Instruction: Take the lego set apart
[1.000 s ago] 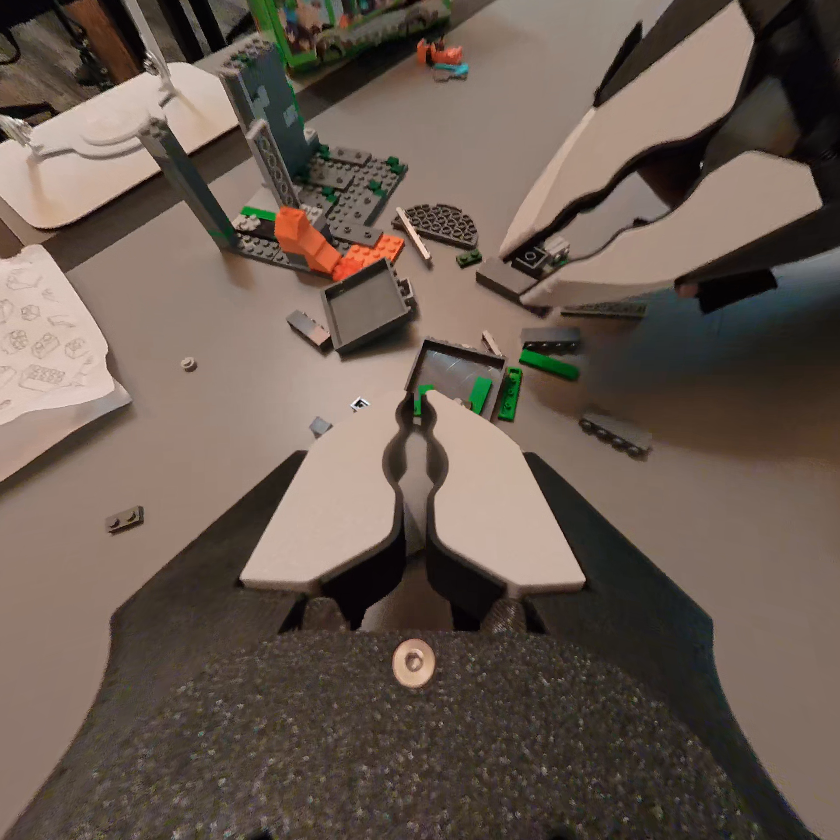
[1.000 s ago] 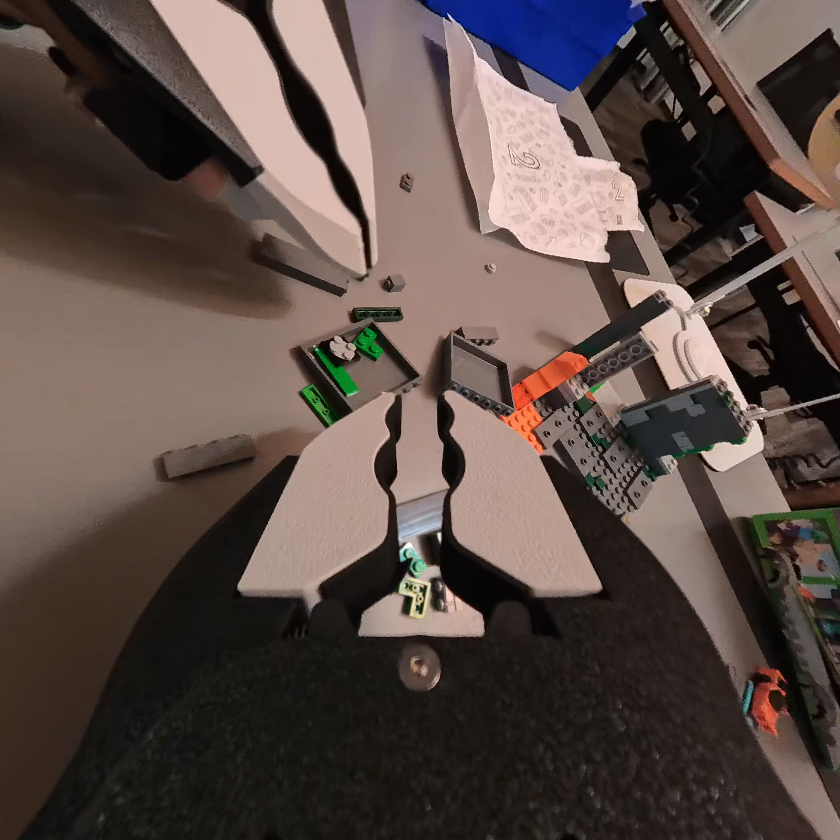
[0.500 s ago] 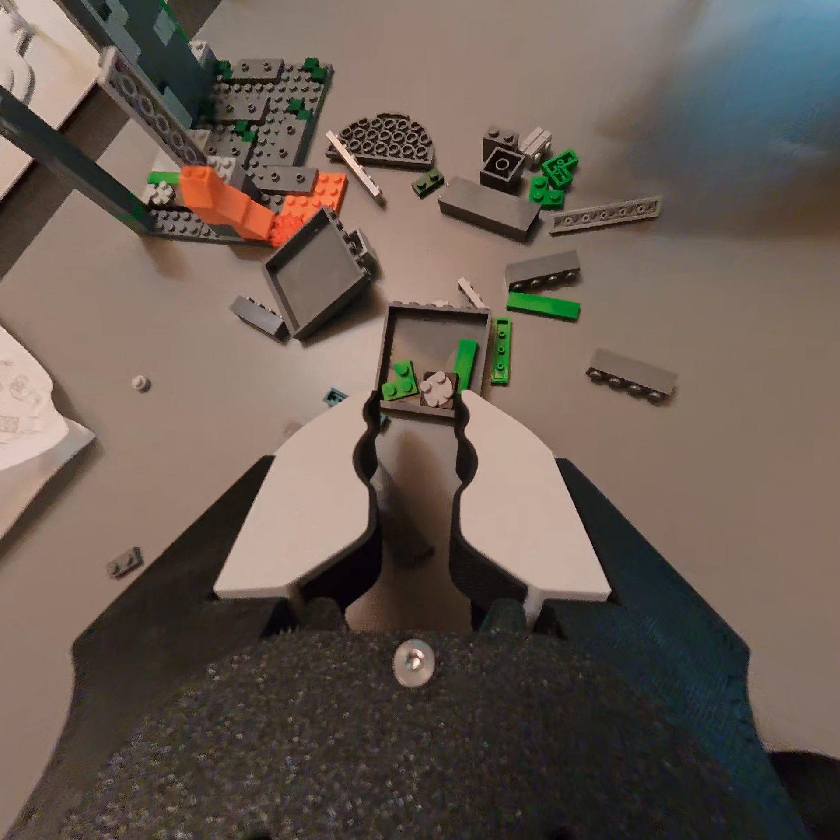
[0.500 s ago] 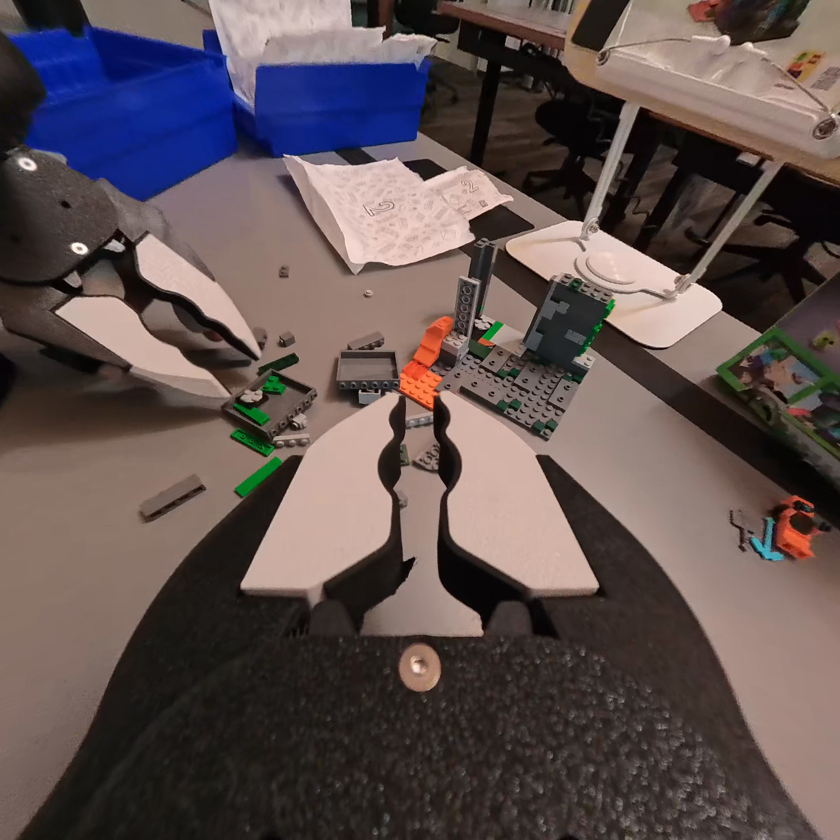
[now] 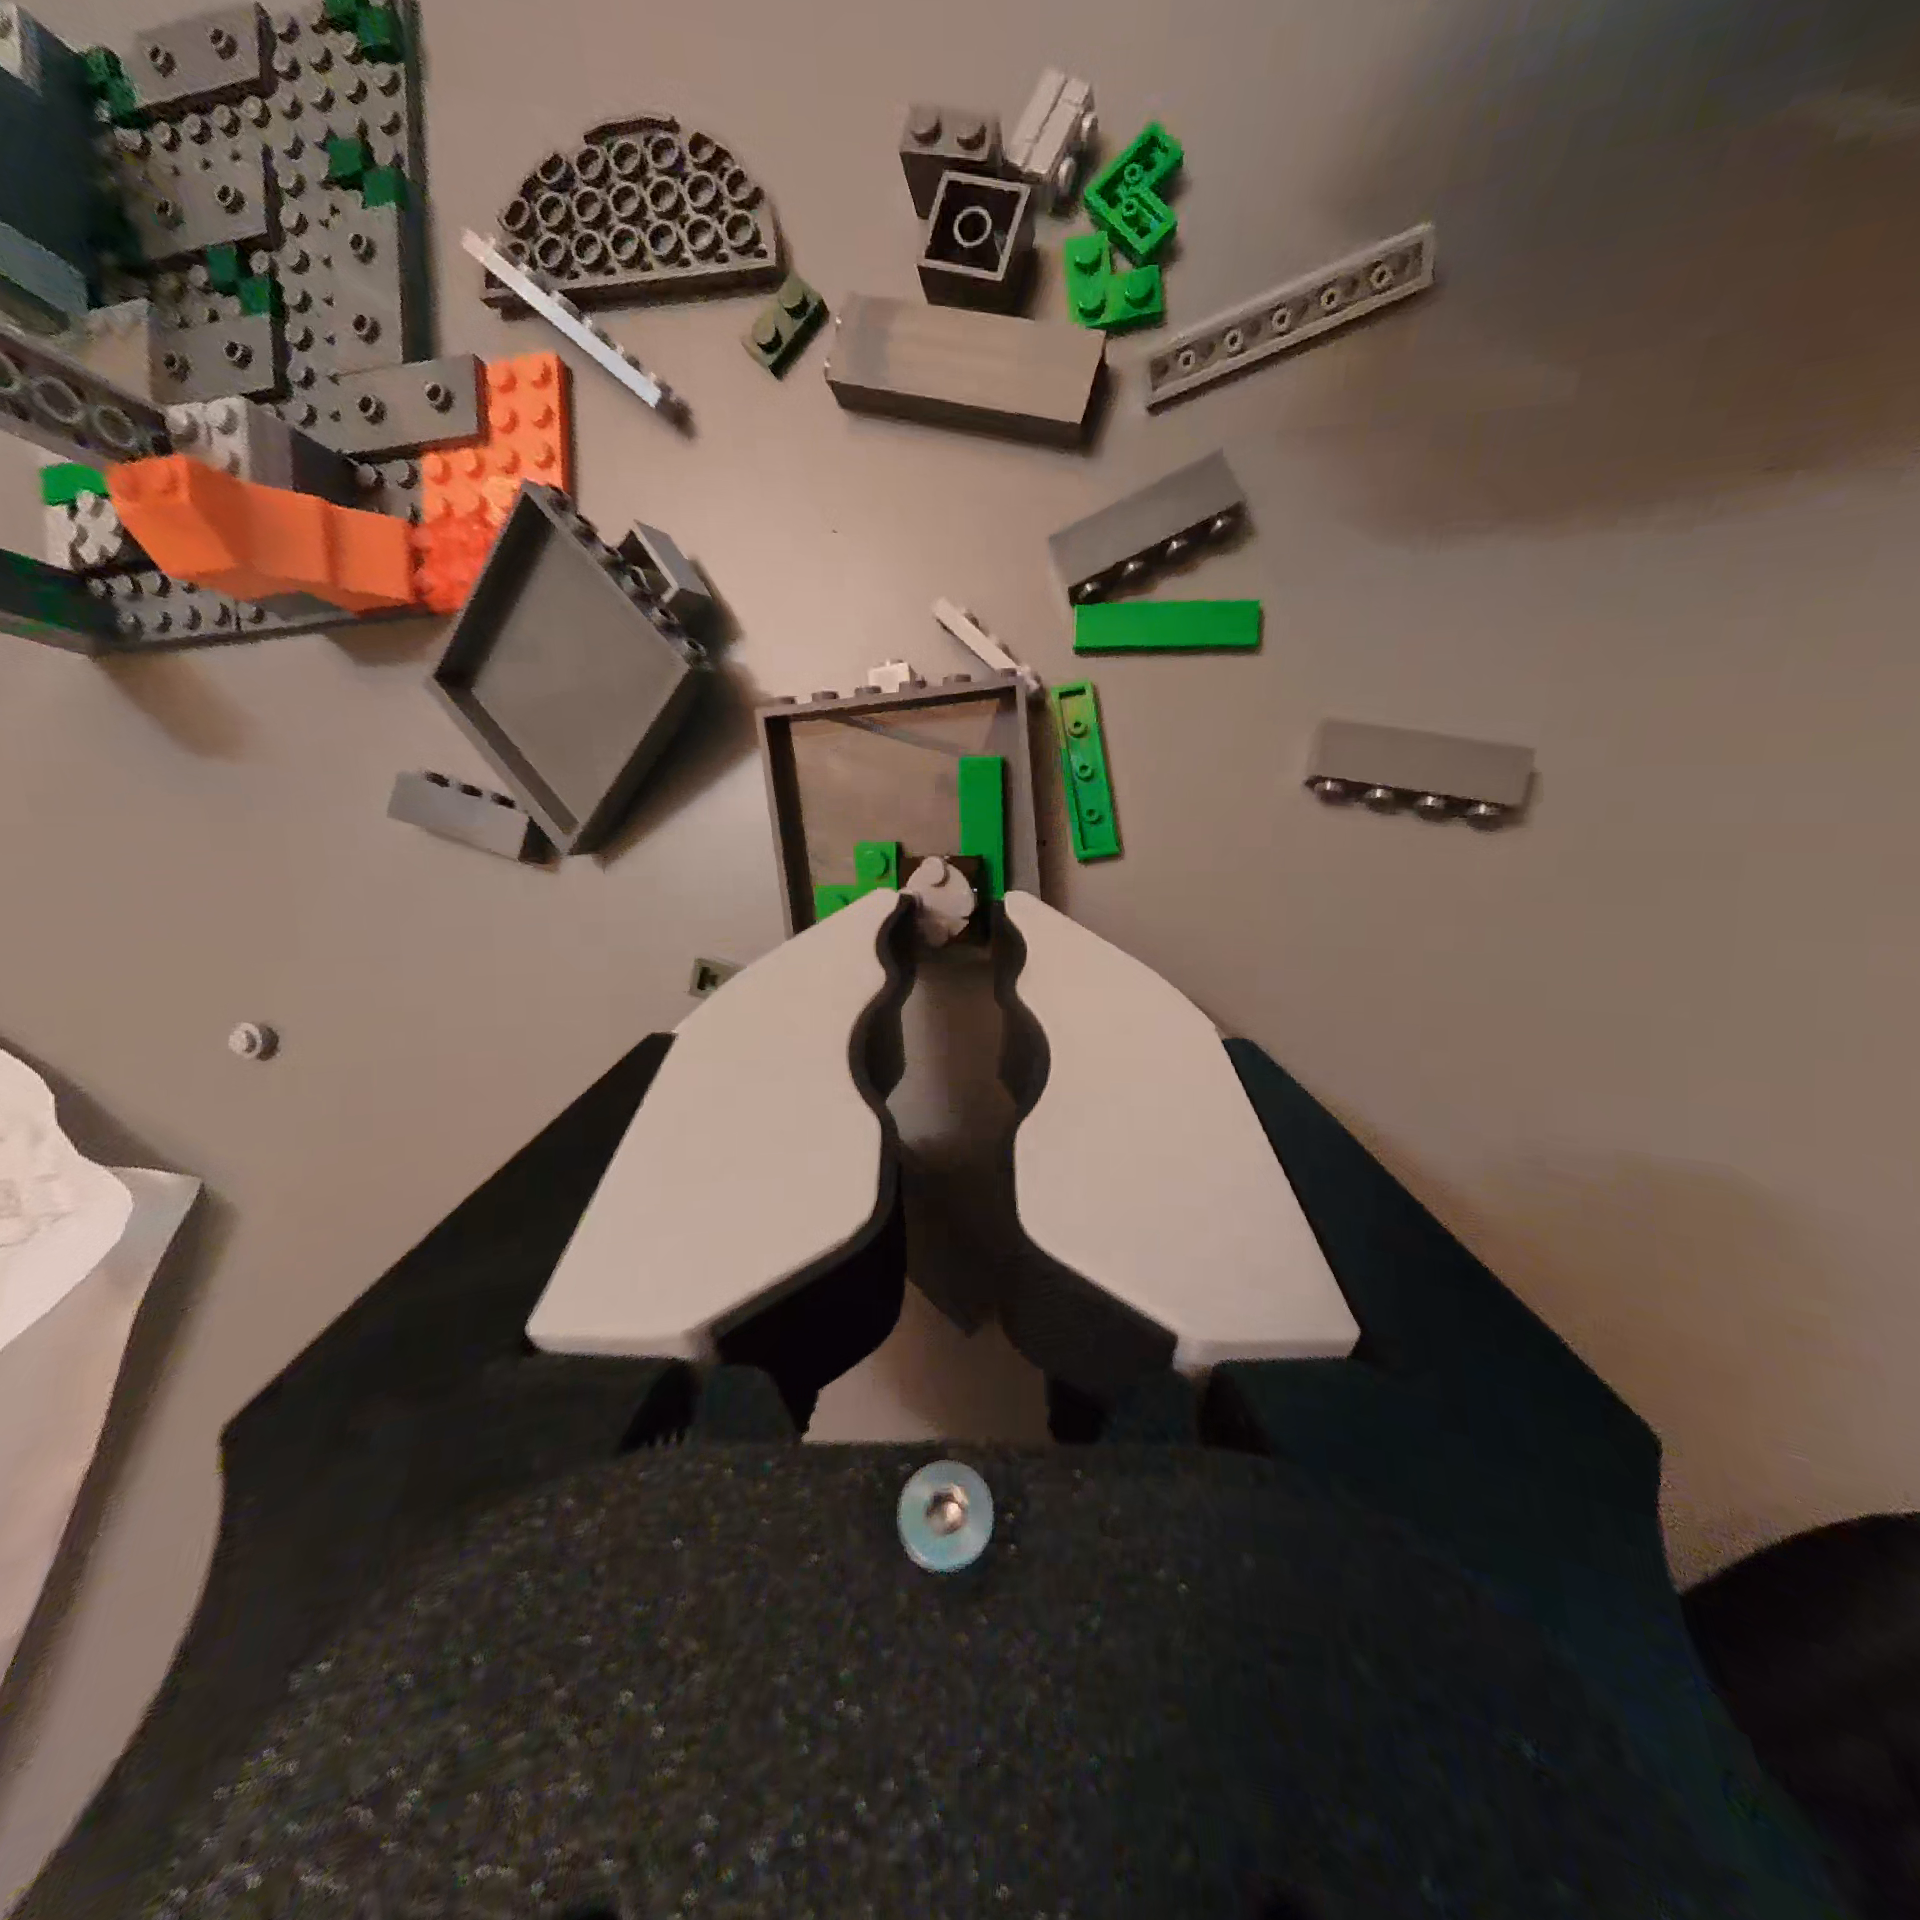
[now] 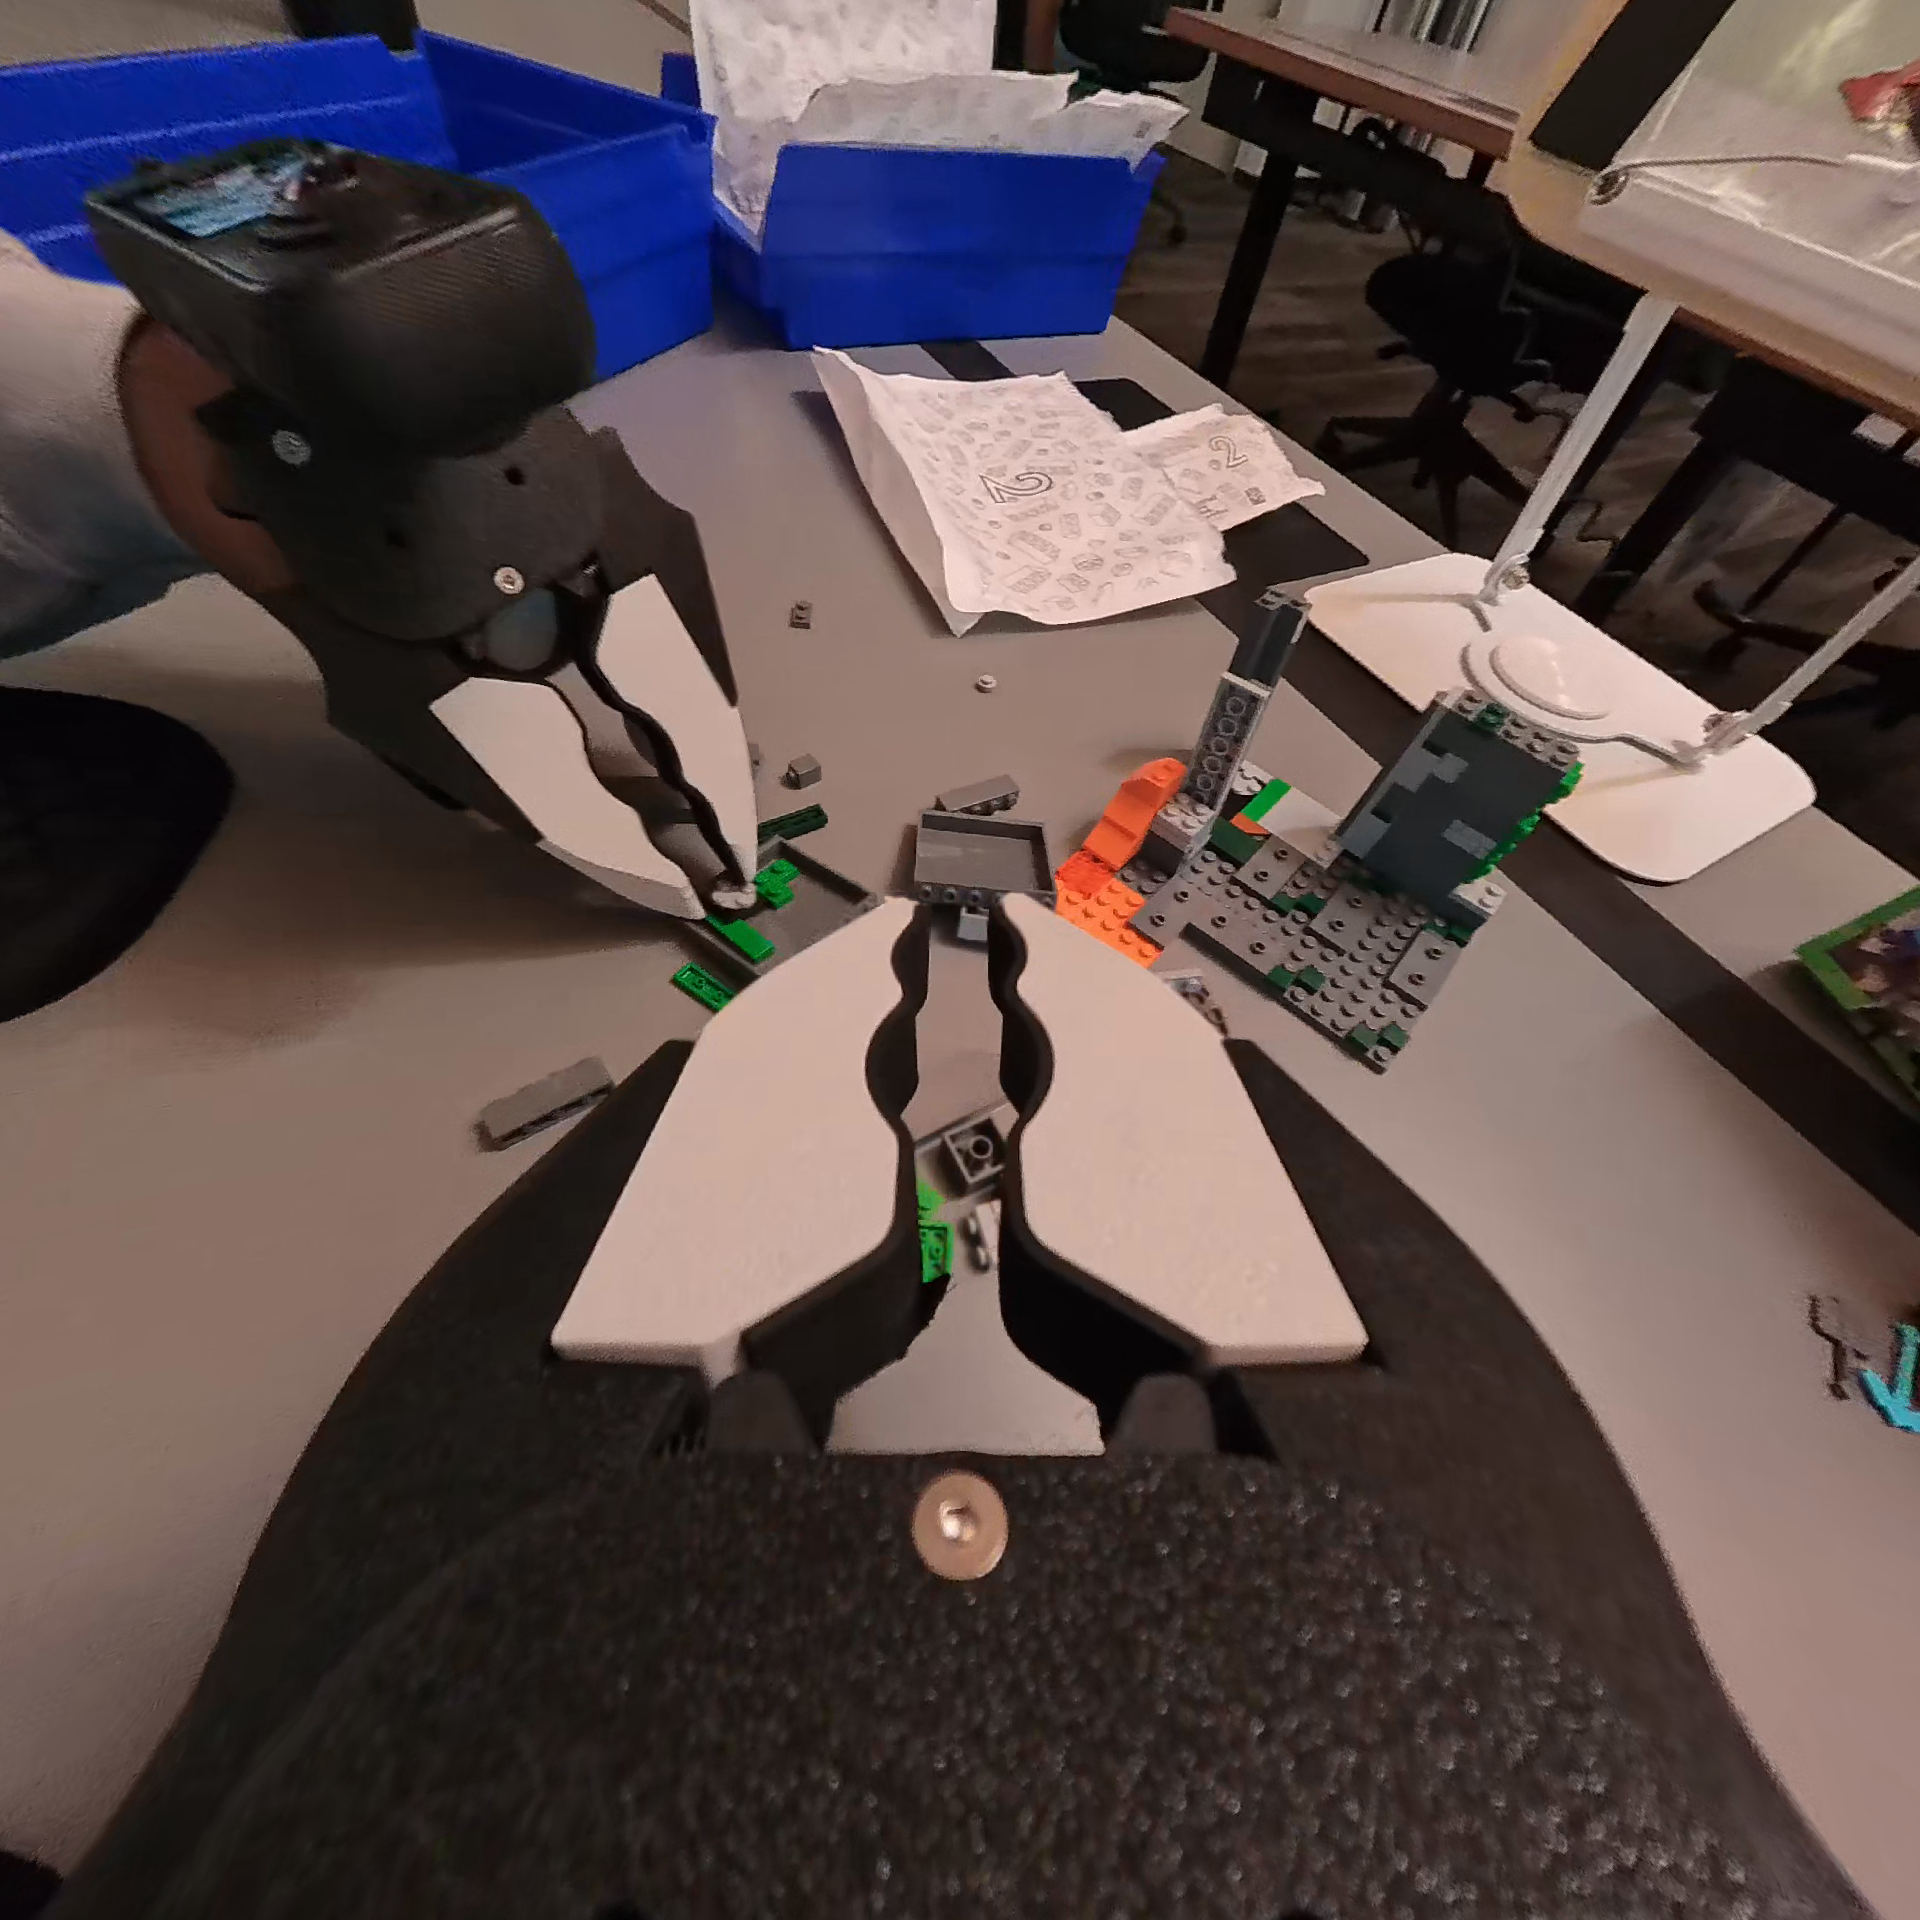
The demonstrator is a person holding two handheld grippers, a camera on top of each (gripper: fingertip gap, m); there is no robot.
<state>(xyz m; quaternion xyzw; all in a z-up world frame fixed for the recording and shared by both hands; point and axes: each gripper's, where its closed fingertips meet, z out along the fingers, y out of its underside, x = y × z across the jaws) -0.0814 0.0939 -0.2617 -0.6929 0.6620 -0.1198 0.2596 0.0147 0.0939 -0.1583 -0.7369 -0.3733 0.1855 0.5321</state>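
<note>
Grey plastic frame [image 5: 894,727] of the lego set lies flat on the bench [image 5: 1455,1039], holding green plates and 1 grey round stud piece [image 5: 940,902]. The left tool [image 5: 945,920] points down into it, jaws slightly parted around that stud; a firm grip cannot be confirmed. The right tool [image 6: 954,920] hovers, jaws parted, empty. The partly built baseplate [image 6: 1340,935] stands beyond. 2 blue bins [image 6: 935,239] at the bench's rear hold white paper bags.
</note>
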